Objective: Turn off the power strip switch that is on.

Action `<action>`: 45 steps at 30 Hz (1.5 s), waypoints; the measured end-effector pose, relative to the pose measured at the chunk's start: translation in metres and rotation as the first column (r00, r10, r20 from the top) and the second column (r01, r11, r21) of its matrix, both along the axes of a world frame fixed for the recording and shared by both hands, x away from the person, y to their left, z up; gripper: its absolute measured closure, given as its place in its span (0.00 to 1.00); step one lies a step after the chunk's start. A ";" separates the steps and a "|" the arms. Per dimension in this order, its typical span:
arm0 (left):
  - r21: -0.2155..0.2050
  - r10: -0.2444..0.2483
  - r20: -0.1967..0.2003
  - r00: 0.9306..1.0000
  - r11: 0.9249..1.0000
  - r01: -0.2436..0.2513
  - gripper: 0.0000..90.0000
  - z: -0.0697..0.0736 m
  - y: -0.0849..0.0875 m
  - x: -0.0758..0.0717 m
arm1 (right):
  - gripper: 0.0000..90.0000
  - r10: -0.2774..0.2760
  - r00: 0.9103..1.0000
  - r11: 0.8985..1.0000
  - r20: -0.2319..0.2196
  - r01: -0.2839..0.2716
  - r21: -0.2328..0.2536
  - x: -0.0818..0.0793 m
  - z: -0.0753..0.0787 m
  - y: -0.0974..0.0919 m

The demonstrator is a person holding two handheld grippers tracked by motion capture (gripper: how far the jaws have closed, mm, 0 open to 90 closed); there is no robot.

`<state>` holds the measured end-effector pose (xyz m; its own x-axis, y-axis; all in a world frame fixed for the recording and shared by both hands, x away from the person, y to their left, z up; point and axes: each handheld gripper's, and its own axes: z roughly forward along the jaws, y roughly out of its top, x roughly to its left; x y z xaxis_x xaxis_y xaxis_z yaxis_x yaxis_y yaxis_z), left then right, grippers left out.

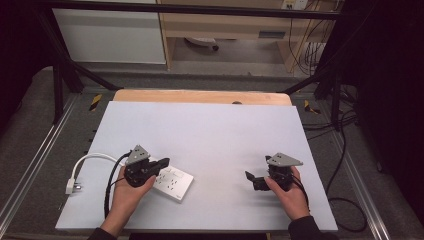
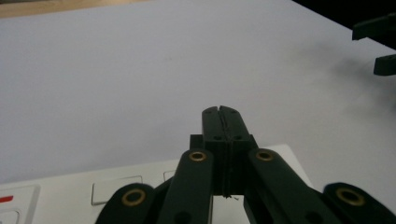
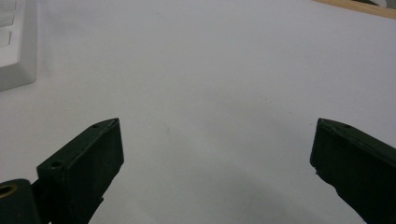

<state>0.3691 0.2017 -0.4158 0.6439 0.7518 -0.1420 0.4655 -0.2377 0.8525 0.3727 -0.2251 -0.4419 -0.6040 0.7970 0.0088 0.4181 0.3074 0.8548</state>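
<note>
A white power strip (image 1: 172, 182) lies on the white table top (image 1: 210, 135) at the front left, with its white cable (image 1: 92, 159) curving left to a plug (image 1: 70, 187). My left gripper (image 1: 162, 162) hovers over the strip's near end, its jaws pressed together with nothing between them; in the left gripper view the shut tips (image 2: 221, 112) reach past the strip's far edge (image 2: 116, 179). My right gripper (image 1: 248, 178) rests at the front right, pointing left, its jaws wide apart over bare table (image 3: 215, 140). The strip's corner (image 3: 16, 51) shows at the upper left there.
A wooden board edge (image 1: 202, 96) runs along the table's far side. Black frame bars (image 1: 65, 75) and loose cables (image 1: 345, 150) flank the table. A white cabinet (image 1: 110, 35) and wooden shelving (image 1: 225, 25) stand behind.
</note>
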 end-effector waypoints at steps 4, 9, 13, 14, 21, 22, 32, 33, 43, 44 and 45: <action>0.018 0.005 -0.016 1.000 1.000 -0.005 1.00 -0.003 0.001 0.001 | 0.04 0.002 1.000 1.000 0.000 -0.002 0.000 -0.001 0.001 0.000; 0.041 -0.002 -0.040 0.999 0.999 0.003 1.00 -0.008 0.000 0.003 | 0.04 0.001 1.000 1.000 0.001 -0.001 0.000 0.000 0.001 0.000; 0.052 -0.008 -0.046 0.999 0.999 0.010 1.00 -0.009 -0.002 0.003 | 0.04 0.000 1.000 1.000 0.001 0.000 0.003 -0.001 0.001 0.000; 0.058 -0.008 -0.051 0.999 0.998 0.011 1.00 -0.010 -0.002 0.003 | 0.04 -0.001 1.000 1.000 0.001 0.001 0.003 -0.001 0.001 0.000; 0.073 -0.009 -0.071 0.997 0.997 0.014 1.00 -0.014 -0.003 0.005 | 0.04 0.005 1.000 1.000 0.001 -0.005 -0.002 -0.001 0.001 0.000; 0.074 -0.009 -0.071 0.997 0.997 0.014 1.00 -0.014 -0.003 0.005 | 0.04 0.005 1.000 1.000 0.001 -0.005 -0.001 -0.001 0.001 0.000; 0.086 -0.005 -0.078 0.997 0.996 0.012 1.00 -0.018 -0.004 0.007 | 0.04 0.007 1.000 1.000 0.002 -0.007 -0.006 0.000 0.000 0.000; 0.087 -0.005 -0.078 0.997 0.996 0.012 1.00 -0.018 -0.004 0.007 | 0.04 0.007 1.000 1.000 0.002 -0.007 -0.006 0.000 0.000 0.000; 0.092 0.000 -0.078 0.997 0.996 0.007 1.00 -0.020 -0.004 0.011 | 0.04 0.010 1.000 1.000 -0.002 -0.010 -0.005 -0.001 0.000 0.001; 0.096 0.002 -0.075 0.997 0.995 0.005 1.00 -0.019 -0.004 0.011 | 0.04 0.010 1.000 1.000 -0.001 -0.010 -0.005 -0.001 0.000 0.000; 0.092 0.000 -0.079 0.997 0.996 0.007 1.00 -0.020 -0.006 0.012 | 0.04 0.009 1.000 1.000 0.000 -0.009 -0.004 -0.001 0.000 0.000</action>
<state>0.3807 0.1961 -0.4360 0.6359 0.7620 -0.1226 0.5297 -0.3154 0.7874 0.3719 -0.2250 -0.4415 -0.6113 0.7913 0.0057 0.4150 0.3145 0.8538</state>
